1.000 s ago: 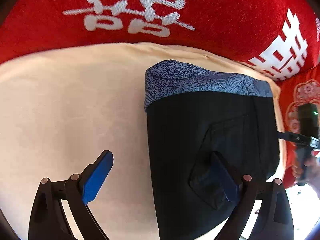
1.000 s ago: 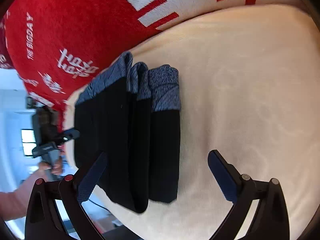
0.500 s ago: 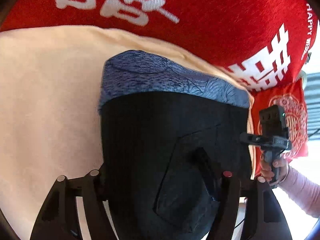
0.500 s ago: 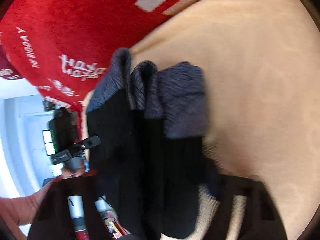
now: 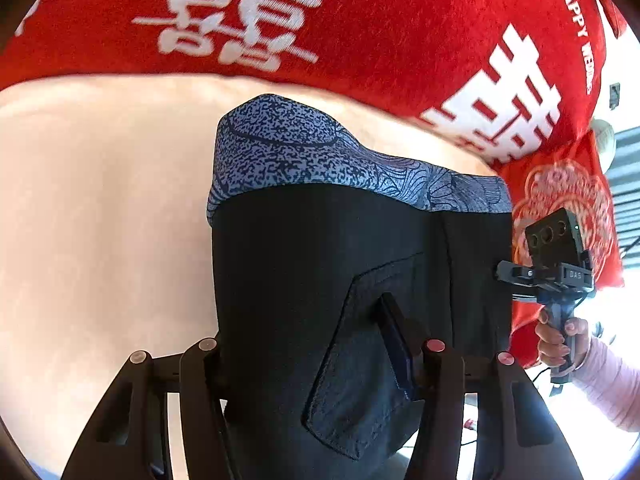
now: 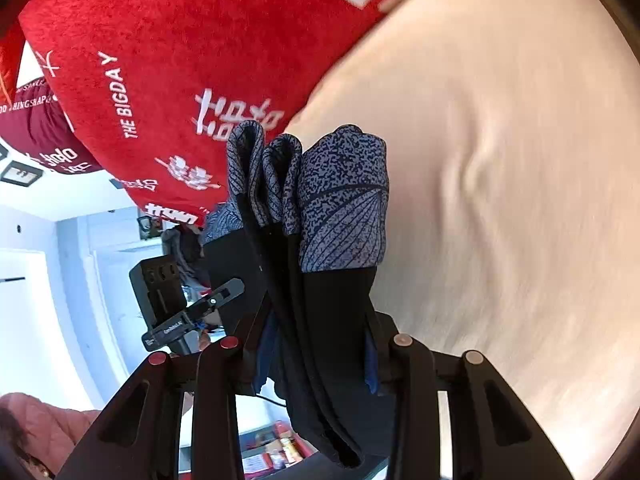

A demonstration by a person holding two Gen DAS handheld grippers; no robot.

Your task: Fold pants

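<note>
Left gripper: jaws just drawn in, now clamped across the folded black pants, one blue pad pressing beside the back pocket, the other pad hidden behind the fabric edge. Right gripper: jaws likewise just drawn in, pinching the stacked layers of the same bundle from its end, blue pads showing at either side of the black cloth. Pants folded into a thick packet of several layers, raised clear of the cream sheet at the near end, hanging between both grippers. Speckled blue-grey waistband at the far end, doubled over in loops in the right wrist view. Beyond the sheet, a red blanket with white characters and lettering. At the right edge of the left wrist view, a hand in a pale pink sleeve around the other gripper's handle.
</note>
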